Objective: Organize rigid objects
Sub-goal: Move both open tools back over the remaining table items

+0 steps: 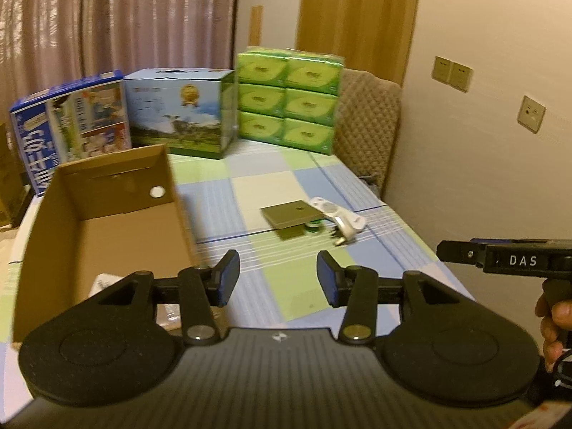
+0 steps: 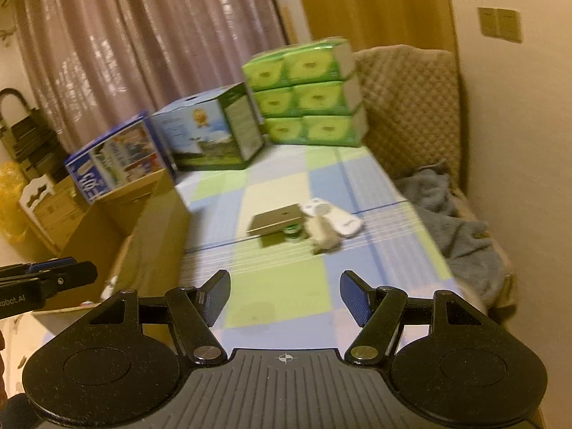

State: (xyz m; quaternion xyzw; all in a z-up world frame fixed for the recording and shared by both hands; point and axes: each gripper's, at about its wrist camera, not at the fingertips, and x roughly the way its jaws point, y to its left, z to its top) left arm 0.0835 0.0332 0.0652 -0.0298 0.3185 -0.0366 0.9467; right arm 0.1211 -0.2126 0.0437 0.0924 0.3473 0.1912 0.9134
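A small heap of rigid items lies mid-table: a flat olive square box (image 1: pixel 289 212) (image 2: pixel 277 220), a white remote (image 1: pixel 332 211) (image 2: pixel 336 220), a green round piece (image 1: pixel 312 228) (image 2: pixel 293 234) under the box's edge, and a whitish plug-like piece (image 1: pixel 344 230) (image 2: pixel 323 237). An open cardboard box (image 1: pixel 107 214) (image 2: pixel 153 236) stands to the left, with something pale on its floor. My left gripper (image 1: pixel 279 279) is open and empty, short of the heap and beside the carton. My right gripper (image 2: pixel 286 296) is open and empty too, also short of the heap.
Stacked green tissue packs (image 1: pixel 289 96), a blue-green carton (image 1: pixel 178 114) and a blue milk carton (image 1: pixel 71 125) line the table's far end. A quilted chair (image 1: pixel 368 125) with a blue cloth (image 2: pixel 454 221) stands at the right, against the wall. The checked tablecloth (image 1: pixel 286 178) covers the table.
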